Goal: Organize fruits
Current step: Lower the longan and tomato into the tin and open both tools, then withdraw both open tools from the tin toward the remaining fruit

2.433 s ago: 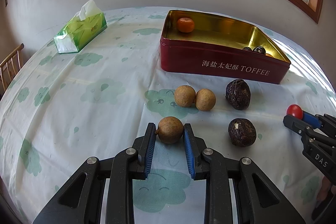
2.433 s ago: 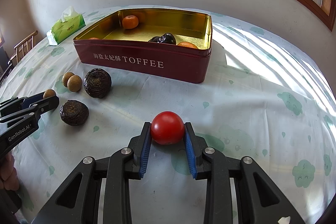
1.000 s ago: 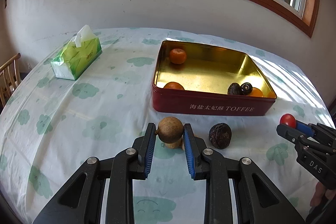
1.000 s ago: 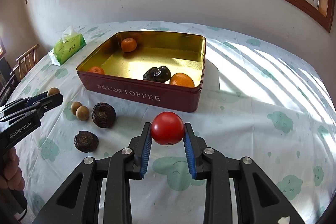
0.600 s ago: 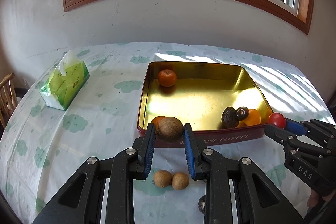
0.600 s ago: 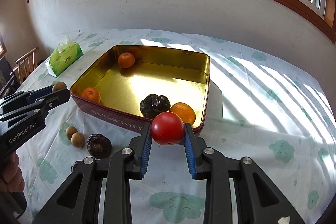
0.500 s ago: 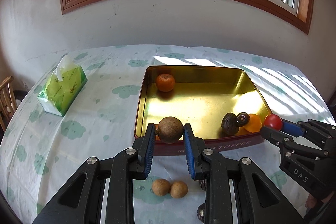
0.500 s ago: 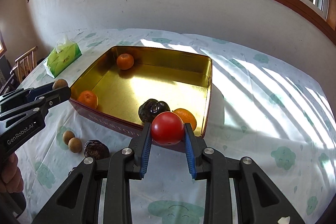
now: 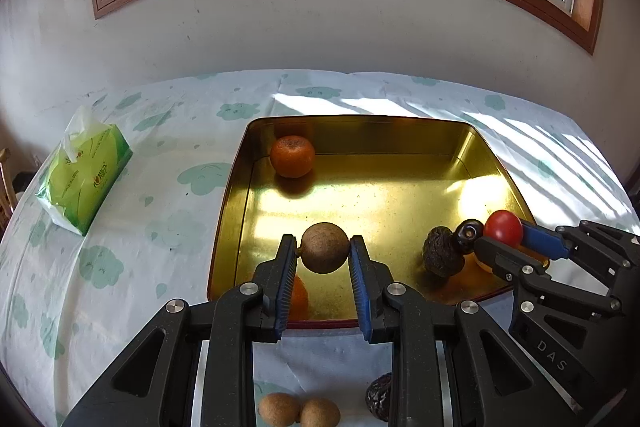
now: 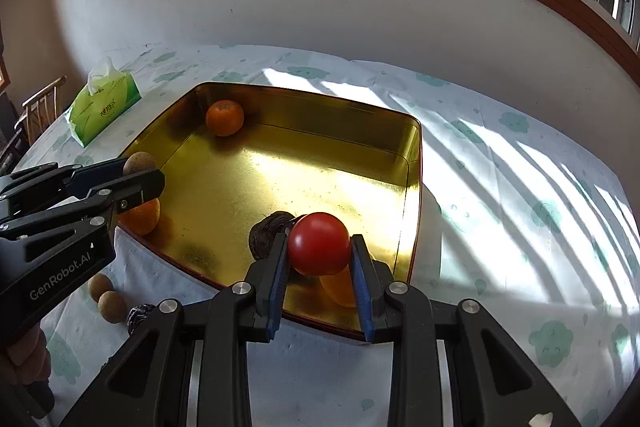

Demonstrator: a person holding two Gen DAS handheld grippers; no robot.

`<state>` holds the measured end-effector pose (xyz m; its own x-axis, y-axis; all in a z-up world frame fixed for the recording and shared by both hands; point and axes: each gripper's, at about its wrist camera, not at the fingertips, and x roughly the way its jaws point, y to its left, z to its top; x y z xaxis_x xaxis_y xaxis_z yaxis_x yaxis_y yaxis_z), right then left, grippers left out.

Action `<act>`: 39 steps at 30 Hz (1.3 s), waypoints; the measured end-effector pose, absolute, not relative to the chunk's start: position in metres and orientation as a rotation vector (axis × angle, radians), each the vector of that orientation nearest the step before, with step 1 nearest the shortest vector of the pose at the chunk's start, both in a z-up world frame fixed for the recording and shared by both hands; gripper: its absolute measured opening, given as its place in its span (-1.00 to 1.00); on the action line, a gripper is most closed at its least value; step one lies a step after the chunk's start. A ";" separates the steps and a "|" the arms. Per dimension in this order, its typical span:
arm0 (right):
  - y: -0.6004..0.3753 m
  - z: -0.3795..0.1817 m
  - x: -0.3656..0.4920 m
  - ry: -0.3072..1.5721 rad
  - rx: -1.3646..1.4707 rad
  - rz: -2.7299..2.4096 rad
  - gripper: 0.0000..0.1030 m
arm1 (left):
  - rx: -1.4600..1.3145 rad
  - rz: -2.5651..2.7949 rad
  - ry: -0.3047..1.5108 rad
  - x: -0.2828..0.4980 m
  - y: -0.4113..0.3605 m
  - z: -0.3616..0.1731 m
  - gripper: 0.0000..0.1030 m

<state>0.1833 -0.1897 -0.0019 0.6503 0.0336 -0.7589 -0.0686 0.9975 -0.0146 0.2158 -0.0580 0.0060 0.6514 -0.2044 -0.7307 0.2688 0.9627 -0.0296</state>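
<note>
My left gripper (image 9: 323, 254) is shut on a round brown fruit (image 9: 324, 247) and holds it above the near left part of the gold-lined red tin (image 9: 360, 131). My right gripper (image 10: 319, 246) is shut on a red tomato (image 10: 318, 243) above the tin's near right corner (image 10: 412, 211). Inside the tin lie an orange (image 9: 292, 156) at the far left, another orange (image 10: 140, 215) near the left wall, a dark wrinkled fruit (image 9: 442, 255) and an orange partly hidden under the tomato (image 10: 340, 287). Two small brown fruits (image 9: 298, 410) and a dark fruit (image 9: 378, 395) lie on the cloth before the tin.
A green tissue pack (image 9: 82, 175) lies on the tablecloth left of the tin. A wooden chair (image 10: 42, 103) stands beyond the table's left edge. A wall with a window runs behind the table.
Both grippers have risen from the table with their fruits and moved forward over the tin. The left one now hangs over its near left part, the right one over its near right corner.
</note>
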 end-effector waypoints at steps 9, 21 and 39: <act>-0.194 -0.008 0.205 0.879 -0.021 0.060 -0.47 | 0.086 -0.266 0.843 0.231 -0.062 -0.005 -0.46; -0.194 -0.007 0.204 0.864 -0.012 0.066 -0.32 | 0.102 -0.260 0.875 0.240 -0.066 -0.016 -0.45; -0.192 0.025 0.164 0.820 0.005 0.051 -0.30 | 0.100 -0.254 0.850 0.206 -0.060 0.006 -0.04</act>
